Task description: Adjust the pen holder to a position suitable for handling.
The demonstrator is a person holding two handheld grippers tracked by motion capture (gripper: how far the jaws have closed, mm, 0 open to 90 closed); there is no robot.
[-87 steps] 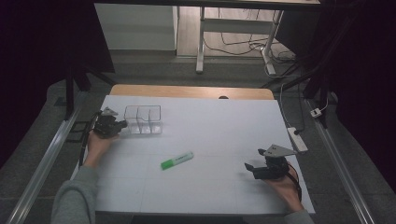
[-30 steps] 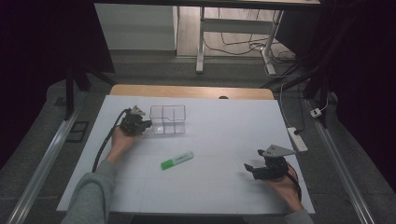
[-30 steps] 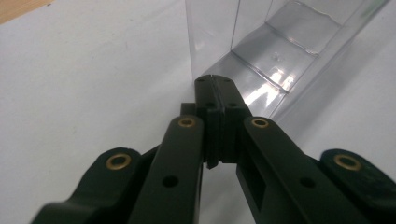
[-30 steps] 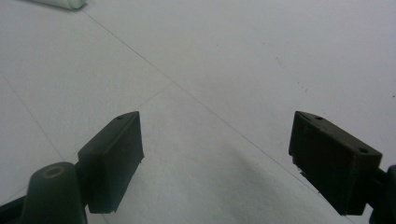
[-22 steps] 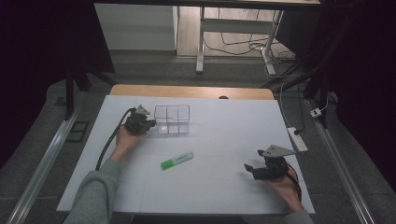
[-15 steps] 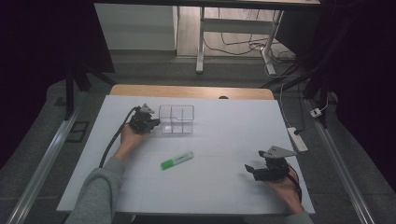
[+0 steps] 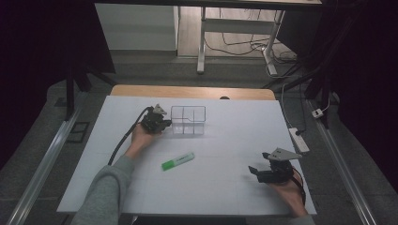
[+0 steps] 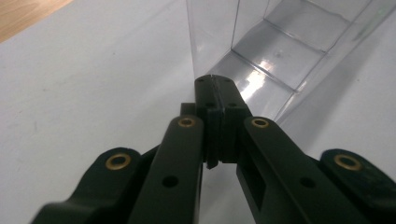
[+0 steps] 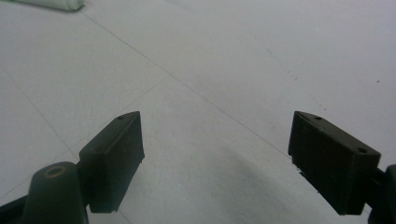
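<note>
Left gripper (image 8: 212,88): jaws pressed together on the near wall of the clear divided box (image 7: 188,120), just ahead of its tips. Right gripper (image 7: 259,171): jaws spread wide, empty. Green marker (image 7: 178,161) between both, nearer left, long axis slanting toward right gripper.

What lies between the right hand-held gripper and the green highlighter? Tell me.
Nothing: in the high view, only bare white table separates the right hand-held gripper from the green highlighter.
</note>
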